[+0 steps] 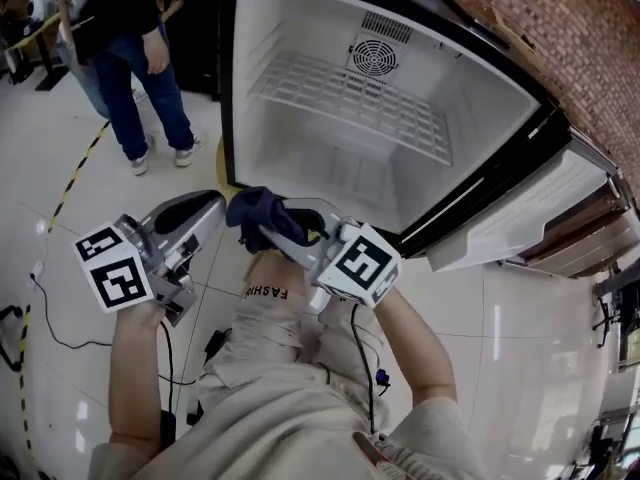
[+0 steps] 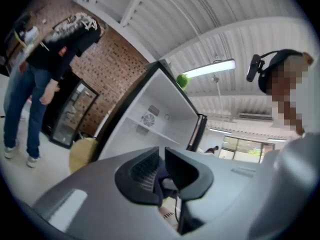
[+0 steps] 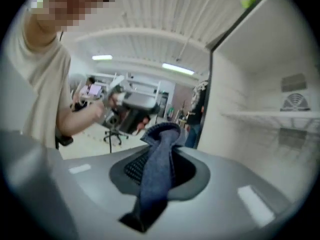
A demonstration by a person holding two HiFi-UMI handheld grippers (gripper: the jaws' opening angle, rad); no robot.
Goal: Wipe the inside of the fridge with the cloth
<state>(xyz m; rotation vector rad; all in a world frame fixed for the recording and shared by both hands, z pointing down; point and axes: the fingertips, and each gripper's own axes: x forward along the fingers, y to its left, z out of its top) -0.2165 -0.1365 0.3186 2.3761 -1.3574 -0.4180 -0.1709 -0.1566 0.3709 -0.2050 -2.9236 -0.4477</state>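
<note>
The fridge (image 1: 300,118) stands open in front of me, its white inside holding a wire shelf (image 1: 350,103) and a round fan grille (image 1: 373,58). My right gripper (image 1: 265,230) is shut on a dark blue cloth (image 1: 258,211), held in front of the fridge's lower edge. In the right gripper view the cloth (image 3: 157,184) runs between the jaws and hangs out over their near side, with the fridge wall (image 3: 280,84) to the right. My left gripper (image 1: 205,211) sits just left of the cloth, shut with nothing in it. In the left gripper view its jaws stand closed, facing the fridge (image 2: 155,111).
A bystander in jeans (image 1: 130,78) stands on the tiled floor left of the fridge. The fridge door (image 1: 530,218) swings out to the right beside a brick wall (image 1: 590,48). Cables (image 1: 60,338) and a yellow tape line (image 1: 75,183) lie on the floor at left.
</note>
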